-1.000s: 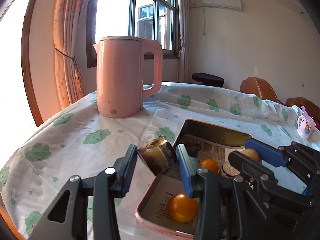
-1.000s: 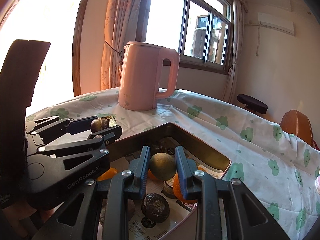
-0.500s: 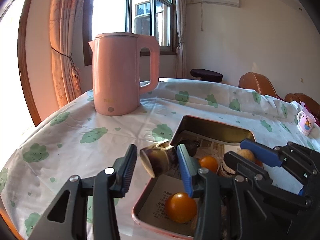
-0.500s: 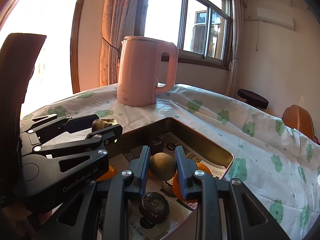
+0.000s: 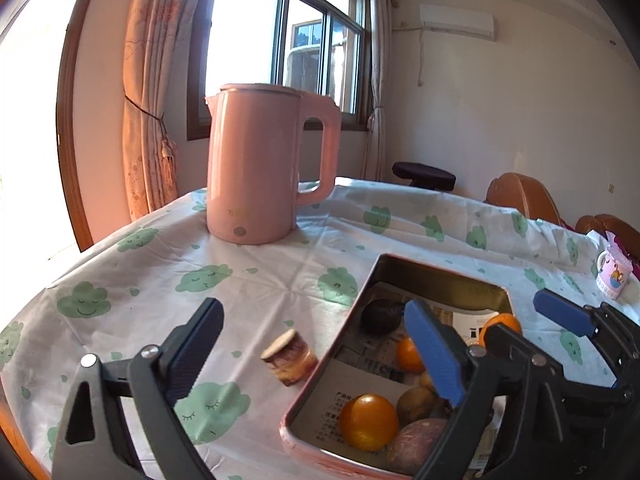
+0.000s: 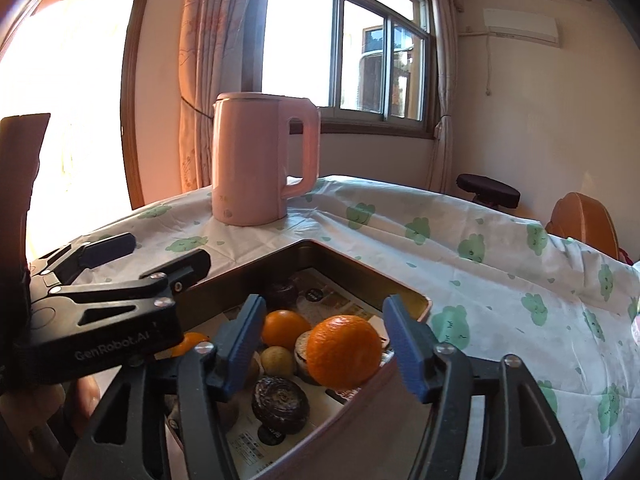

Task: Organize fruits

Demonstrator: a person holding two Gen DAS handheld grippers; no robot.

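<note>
Far left: curtain (image 5: pixel 150 92) and window (image 5: pixel 288 44), with a pink kettle (image 5: pixel 256 164) standing upright on the cloud-print tablecloth (image 5: pixel 132 280). Left gripper (image 5: pixel 316 344) spread wide, jaws just opened, gripping nothing. Cut chunk of fruit (image 5: pixel 290 356) lying loose on the cloth between the fingers, touching neither pad, just outside the tray's left wall. Tray (image 5: pixel 440 276) next, lined with printed paper and packed with fruit: dark avocado-looking thing (image 5: pixel 380 315) at the far corner, orange (image 5: pixel 368 422) at the near end, brownish round ones beside it.

Right gripper (image 6: pixel 326 344) about half open, jaws also just opened, hovering over the tray and not clamping anything. Big orange (image 6: pixel 344 351) between the fingers but clear of both pads, resting on the pile. Small tan fruit (image 6: pixel 277 361) down lower left of it, wrinkly dark one (image 6: pixel 281 404) nearest the camera. Little mug (image 5: pixel 614 276) way over at the table's right edge.
</note>
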